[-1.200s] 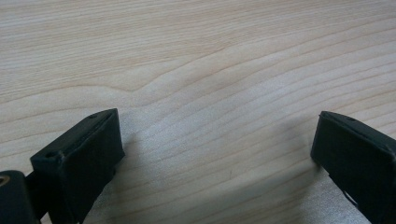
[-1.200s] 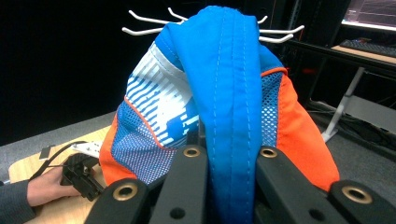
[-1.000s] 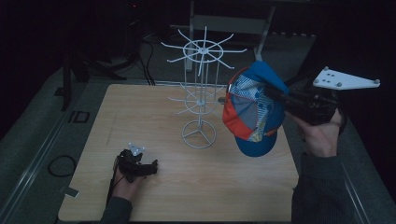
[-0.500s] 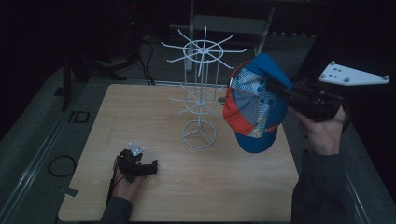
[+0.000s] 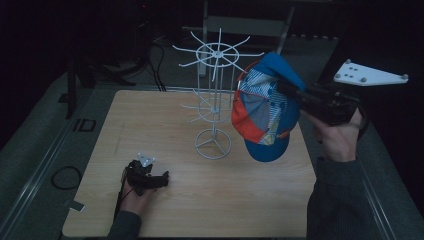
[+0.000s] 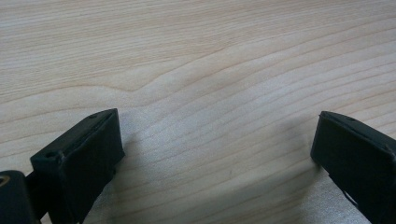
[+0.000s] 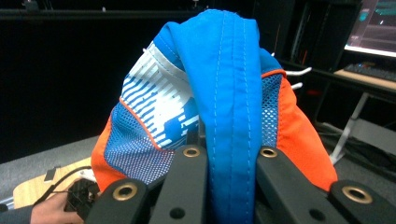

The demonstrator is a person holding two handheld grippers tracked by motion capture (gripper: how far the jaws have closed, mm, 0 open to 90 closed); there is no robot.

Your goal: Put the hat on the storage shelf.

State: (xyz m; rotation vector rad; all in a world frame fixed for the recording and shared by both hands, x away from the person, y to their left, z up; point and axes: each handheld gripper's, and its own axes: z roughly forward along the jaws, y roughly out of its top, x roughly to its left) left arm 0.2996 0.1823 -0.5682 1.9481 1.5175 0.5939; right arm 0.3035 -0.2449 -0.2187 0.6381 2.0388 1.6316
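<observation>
The baseball cap [image 5: 265,112] was bright blue on its crown fold and brim, with orange side panels, a white-and-blue striped print on the front, and blue mesh sections edged in orange [image 7: 224,88]. Pale stitching ran along the blue fabric. The wire display rack [image 5: 214,95] was white. The table [image 5: 250,200] showed light, pale wood with wavy grain lines [image 6: 210,70]. Both grippers were black: the left gripper [image 5: 150,179] and the right gripper [image 5: 285,89], whose top plate was light grey and whose jaws carried 4 brass-coloured rivets.
</observation>
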